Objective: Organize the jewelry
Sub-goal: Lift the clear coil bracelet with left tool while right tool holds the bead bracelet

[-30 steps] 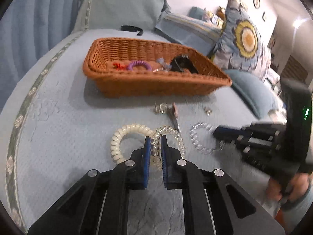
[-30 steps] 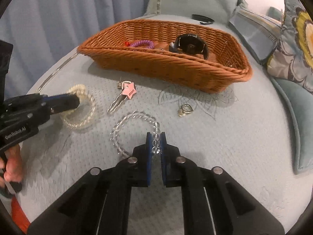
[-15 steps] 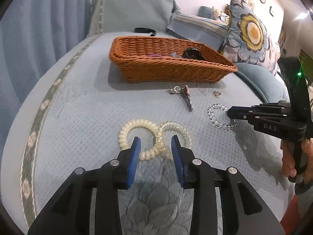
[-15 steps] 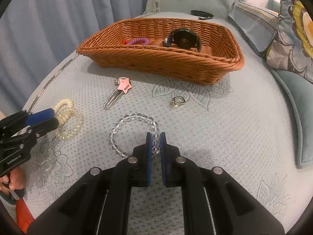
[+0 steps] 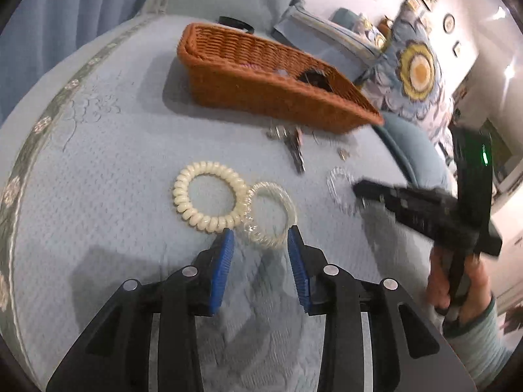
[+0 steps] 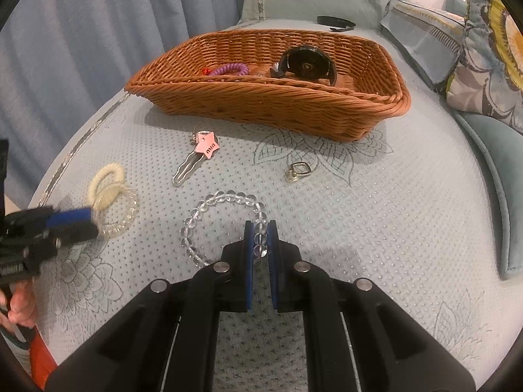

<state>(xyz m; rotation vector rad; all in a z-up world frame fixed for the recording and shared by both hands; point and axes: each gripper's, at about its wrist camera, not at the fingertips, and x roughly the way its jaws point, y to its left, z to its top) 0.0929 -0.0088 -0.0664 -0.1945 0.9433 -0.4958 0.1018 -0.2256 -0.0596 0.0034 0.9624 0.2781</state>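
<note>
My left gripper (image 5: pixel 261 238) is open, its blue pads straddling the near edge of a clear spiral hair tie (image 5: pixel 271 212) that touches a cream spiral hair tie (image 5: pixel 209 196) on the bedspread. My right gripper (image 6: pixel 260 240) is shut on a clear bead bracelet (image 6: pixel 209 209) lying on the bedspread; it also shows blurred in the left wrist view (image 5: pixel 340 183). The wicker basket (image 6: pixel 261 101) stands beyond and holds a purple hair tie (image 6: pixel 228 69) and a black round item (image 6: pixel 307 63).
A star-topped pink hair clip (image 6: pixel 196 160) and a small metal ring (image 6: pixel 299 171) lie between the bracelet and the basket. A black band (image 6: pixel 336 23) lies behind the basket. Pillows (image 6: pixel 490 49) rise at the right. Blue curtain (image 6: pixel 81 32) hangs left.
My left gripper let go of the clear hair tie, opened wider and came back close to it. My right gripper stays shut on the bead bracelet and has barely moved.
</note>
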